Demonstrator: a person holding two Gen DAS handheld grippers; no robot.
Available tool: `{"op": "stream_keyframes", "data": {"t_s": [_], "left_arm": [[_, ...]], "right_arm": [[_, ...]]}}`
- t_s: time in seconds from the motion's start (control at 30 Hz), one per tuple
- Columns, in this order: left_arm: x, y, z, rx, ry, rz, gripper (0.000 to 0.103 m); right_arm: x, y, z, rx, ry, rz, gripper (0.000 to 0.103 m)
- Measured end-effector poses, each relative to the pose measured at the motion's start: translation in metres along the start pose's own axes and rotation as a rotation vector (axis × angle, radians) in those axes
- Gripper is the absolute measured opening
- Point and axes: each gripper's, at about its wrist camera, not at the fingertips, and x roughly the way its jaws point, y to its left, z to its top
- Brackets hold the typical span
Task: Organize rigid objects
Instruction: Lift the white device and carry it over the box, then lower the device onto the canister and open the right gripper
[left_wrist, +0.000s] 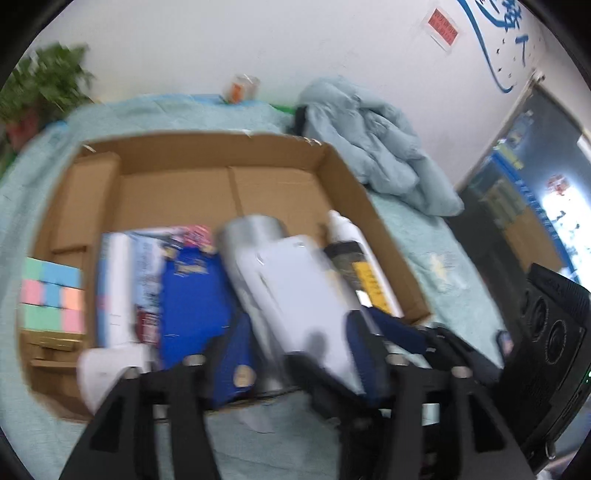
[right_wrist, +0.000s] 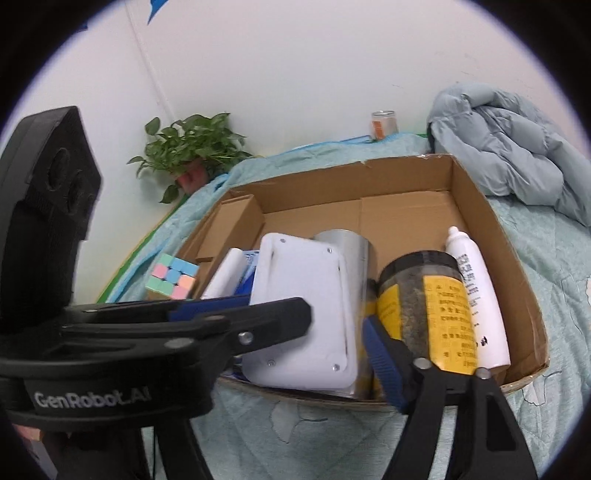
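Observation:
An open cardboard box (left_wrist: 343, 177) (right_wrist: 476, 206) lies on a bed. It holds a pastel cube (left_wrist: 51, 291) (right_wrist: 171, 277), a white tube (left_wrist: 118, 288), a blue carton (left_wrist: 192, 295), a silver can (left_wrist: 251, 229) (right_wrist: 347, 240), a flat white device (left_wrist: 299, 288) (right_wrist: 303, 295), a yellow-labelled jar (right_wrist: 432, 306) and a white bottle (right_wrist: 476, 295). My left gripper (left_wrist: 301, 350) (right_wrist: 258, 314) is open; the device's near end lies loose between its fingers. My right gripper (right_wrist: 288, 354) (left_wrist: 406, 332) is open beside it, with one blue finger (right_wrist: 384, 362) between the can and the jar. Its other finger is hidden.
A teal quilted cover (right_wrist: 303, 424) spreads under the box. A crumpled light-blue jacket (left_wrist: 373, 147) (right_wrist: 506, 147) lies at the back right. An orange can (right_wrist: 384, 125) and a potted plant (right_wrist: 192, 147) stand by the white wall.

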Motion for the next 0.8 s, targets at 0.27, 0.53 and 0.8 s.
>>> {"op": "stream_keyframes", "data": {"t_s": [0.27, 0.53, 0.8], "left_arm": [[-0.051, -0.005, -0.029, 0.069, -0.217, 0.129, 0.094], [-0.085, -0.010, -0.077, 0.094, -0.314, 0.225, 0.100], [-0.123, -0.011, -0.116, 0.086, -0.459, 0.374, 0.102]], "right_arm": [[-0.030, -0.004, -0.021, 0.010, -0.074, -0.048, 0.083], [-0.044, -0.012, -0.036, -0.015, -0.089, -0.110, 0.083], [-0.065, -0.002, -0.062, -0.089, -0.084, -0.154, 0.084]]}}
